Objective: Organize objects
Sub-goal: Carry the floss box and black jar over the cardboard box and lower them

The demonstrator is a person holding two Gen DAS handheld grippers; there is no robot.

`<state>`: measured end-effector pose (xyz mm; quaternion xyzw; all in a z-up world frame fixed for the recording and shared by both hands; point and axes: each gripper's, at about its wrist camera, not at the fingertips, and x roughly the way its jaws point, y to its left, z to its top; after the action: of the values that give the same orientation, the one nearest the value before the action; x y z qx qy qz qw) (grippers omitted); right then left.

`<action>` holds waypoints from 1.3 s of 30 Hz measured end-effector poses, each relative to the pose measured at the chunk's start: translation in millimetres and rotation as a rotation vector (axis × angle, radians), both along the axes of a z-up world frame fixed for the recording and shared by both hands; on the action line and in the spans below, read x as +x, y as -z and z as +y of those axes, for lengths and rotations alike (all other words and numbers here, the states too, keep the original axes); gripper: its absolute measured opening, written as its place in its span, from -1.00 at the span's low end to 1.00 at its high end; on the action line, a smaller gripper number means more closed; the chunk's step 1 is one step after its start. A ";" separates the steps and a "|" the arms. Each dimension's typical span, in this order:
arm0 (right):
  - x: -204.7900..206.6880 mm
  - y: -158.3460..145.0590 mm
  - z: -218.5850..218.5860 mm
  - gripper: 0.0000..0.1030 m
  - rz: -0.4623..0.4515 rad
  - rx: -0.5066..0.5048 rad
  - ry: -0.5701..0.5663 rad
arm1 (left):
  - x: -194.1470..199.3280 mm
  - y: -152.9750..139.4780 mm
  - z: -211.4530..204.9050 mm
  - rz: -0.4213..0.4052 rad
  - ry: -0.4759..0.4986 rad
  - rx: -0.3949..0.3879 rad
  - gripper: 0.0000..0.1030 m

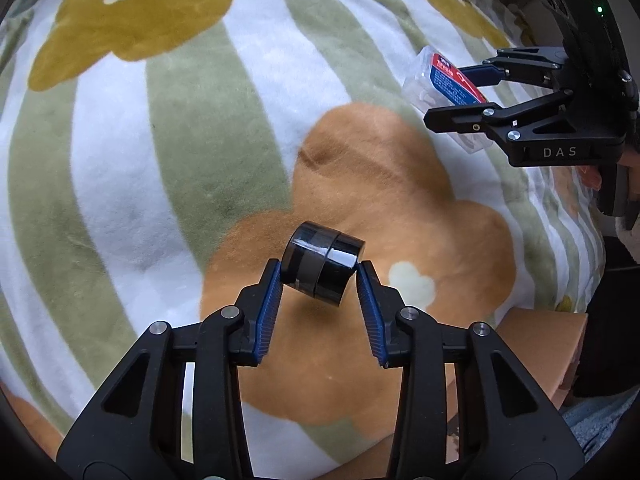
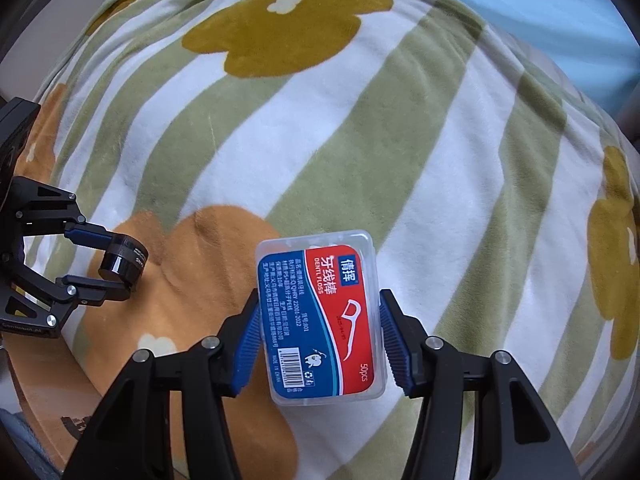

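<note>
Left gripper (image 1: pixel 318 276) fingers clamp black tape roll (image 1: pixel 322 262) at frame centre, above blanket (image 1: pixel 160 140). Right gripper (image 2: pixel 318 320) fingers pinch dental floss box (image 2: pixel 320 320) by its sides, lower centre of frame.

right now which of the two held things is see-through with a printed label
The dental floss box in the right tool: clear plastic with a red and blue label. The small jar in the left tool is black, glossy and round.
</note>
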<state>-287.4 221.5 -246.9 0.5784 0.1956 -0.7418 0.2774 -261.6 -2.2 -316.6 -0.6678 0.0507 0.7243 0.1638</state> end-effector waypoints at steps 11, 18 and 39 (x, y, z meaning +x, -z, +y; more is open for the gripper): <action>13.7 -50.7 -4.5 -0.01 0.048 -0.023 0.007 | 13.0 -65.7 8.5 0.059 0.028 0.018 -0.46; 45.6 -79.0 -4.6 -0.01 0.049 -0.045 0.031 | 41.7 -105.2 10.9 0.097 0.024 0.023 -0.46; 201.4 -149.5 -3.7 -0.01 0.043 -0.126 0.089 | 195.6 -185.0 1.0 0.155 -0.041 0.064 -0.46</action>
<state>-85.9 217.7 -97.3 0.5518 0.1285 -0.7765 0.2757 -66.0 -1.1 -131.6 -0.6051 0.0263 0.7782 0.1660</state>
